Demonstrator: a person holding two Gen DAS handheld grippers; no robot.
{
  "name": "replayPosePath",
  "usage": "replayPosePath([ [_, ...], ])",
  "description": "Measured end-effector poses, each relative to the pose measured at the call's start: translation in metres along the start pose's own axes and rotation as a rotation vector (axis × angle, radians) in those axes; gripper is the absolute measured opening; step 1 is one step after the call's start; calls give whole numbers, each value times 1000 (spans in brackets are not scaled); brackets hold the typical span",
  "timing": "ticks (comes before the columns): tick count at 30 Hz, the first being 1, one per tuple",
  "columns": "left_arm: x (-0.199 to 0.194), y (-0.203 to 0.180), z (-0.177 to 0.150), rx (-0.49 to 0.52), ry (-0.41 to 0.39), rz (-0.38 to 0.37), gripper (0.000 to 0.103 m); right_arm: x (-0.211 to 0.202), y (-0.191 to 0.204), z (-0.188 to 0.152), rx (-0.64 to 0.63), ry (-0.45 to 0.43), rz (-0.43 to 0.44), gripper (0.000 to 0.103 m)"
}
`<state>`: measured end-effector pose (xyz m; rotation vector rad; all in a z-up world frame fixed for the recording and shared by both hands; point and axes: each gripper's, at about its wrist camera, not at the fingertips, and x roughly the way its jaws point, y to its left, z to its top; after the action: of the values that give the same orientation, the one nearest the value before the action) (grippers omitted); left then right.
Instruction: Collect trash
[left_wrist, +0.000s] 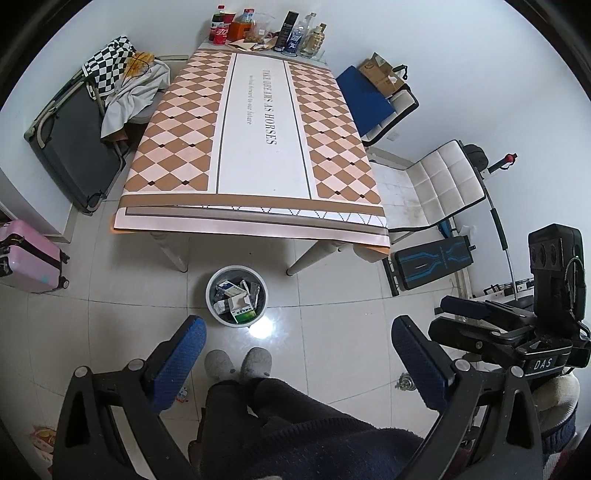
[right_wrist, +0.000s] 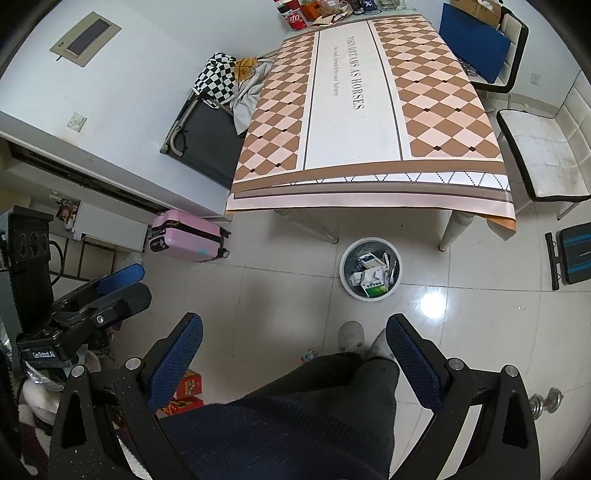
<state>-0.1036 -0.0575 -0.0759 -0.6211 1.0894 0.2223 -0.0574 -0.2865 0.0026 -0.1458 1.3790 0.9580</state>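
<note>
A round white trash bin (left_wrist: 212, 302) stands on the tiled floor just in front of the table; it holds several cartons and wrappers, with a green-and-white box (left_wrist: 243, 314) on top. It also shows in the right wrist view (right_wrist: 345, 280). My left gripper (left_wrist: 297, 339) is open and empty, held high over the floor above the person's knees and slippers. My right gripper (right_wrist: 293, 338) is open and empty at the same height. Each gripper shows in the other's view: the right one (left_wrist: 476, 314) and the left one (right_wrist: 110, 288).
The table (left_wrist: 255, 122) has a diamond-pattern cloth; bottles, cans and snack bags (left_wrist: 266, 33) crowd its far end. White chairs (left_wrist: 443, 184) stand right of it, a pink suitcase (left_wrist: 26, 258) and a folded cot with clothes (left_wrist: 74, 140) left. Small wrappers and red boxes (right_wrist: 188, 387) lie on the floor.
</note>
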Motion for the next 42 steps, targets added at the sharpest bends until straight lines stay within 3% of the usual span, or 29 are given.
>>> replayPosePath([
  [42, -4, -1, -9, 37, 19, -37, 103, 2, 6, -10, 14, 3, -10, 103],
])
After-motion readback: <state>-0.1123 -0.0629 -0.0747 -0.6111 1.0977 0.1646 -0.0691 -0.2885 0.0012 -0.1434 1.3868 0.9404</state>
